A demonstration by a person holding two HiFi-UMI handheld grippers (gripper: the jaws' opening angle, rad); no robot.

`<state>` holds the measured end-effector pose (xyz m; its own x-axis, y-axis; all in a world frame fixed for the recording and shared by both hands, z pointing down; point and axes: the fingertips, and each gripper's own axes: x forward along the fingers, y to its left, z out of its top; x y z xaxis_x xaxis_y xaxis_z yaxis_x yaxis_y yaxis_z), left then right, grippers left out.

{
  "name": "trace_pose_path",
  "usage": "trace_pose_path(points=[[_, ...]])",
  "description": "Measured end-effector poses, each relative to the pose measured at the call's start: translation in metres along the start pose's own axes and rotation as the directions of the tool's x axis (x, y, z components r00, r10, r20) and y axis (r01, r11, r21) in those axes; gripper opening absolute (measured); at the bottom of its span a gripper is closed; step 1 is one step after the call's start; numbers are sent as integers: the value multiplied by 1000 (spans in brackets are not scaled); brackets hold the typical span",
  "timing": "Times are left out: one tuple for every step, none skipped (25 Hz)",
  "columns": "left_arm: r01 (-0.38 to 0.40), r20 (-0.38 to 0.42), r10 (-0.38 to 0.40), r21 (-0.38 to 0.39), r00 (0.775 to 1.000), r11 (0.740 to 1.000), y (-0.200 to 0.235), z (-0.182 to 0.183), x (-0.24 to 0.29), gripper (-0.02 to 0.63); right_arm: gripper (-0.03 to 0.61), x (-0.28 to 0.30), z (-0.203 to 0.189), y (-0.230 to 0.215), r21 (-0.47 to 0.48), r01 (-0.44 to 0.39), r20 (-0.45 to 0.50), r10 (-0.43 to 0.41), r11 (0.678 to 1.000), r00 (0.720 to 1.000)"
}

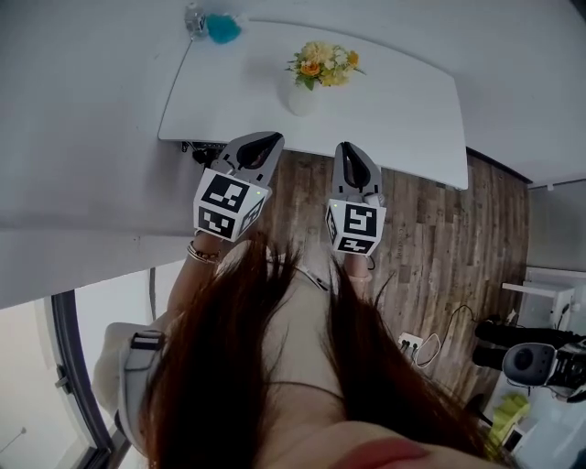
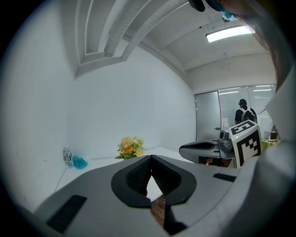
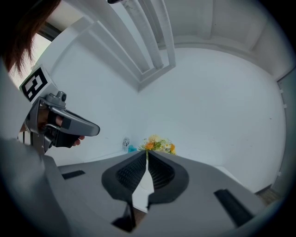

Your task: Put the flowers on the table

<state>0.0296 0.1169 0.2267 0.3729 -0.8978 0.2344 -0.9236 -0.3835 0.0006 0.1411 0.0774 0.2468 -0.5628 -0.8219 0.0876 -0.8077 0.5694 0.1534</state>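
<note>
- Currently you are holding the left gripper (image 1: pixel 265 140) with its jaws pressed together and nothing between them.
- You are holding the right gripper (image 1: pixel 351 148) beside it, jaws likewise together and empty.
- The flowers (image 1: pixel 323 64) are standing in a white vase (image 1: pixel 302 99) on the white table (image 1: pixel 403 110), ahead of both jaw tips and well apart from them.
- A bottle (image 1: pixel 195 20) and a teal object (image 1: pixel 222 28) are sitting further beyond the left jaws.

Bright, even light from a ceiling lamp (image 2: pixel 229 33); gripper views curve at the edges.
</note>
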Motion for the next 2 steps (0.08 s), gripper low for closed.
trace_pose_path(points=[[-1, -1, 1, 1, 1000, 1000, 1, 0, 2, 2, 35, 1, 0, -1, -5, 5, 0, -5, 1000, 1000], [-2, -2, 2, 2, 1000, 1000, 2, -1, 4, 2, 34, 3, -1, -3, -10, 10, -1, -10, 1000, 1000]])
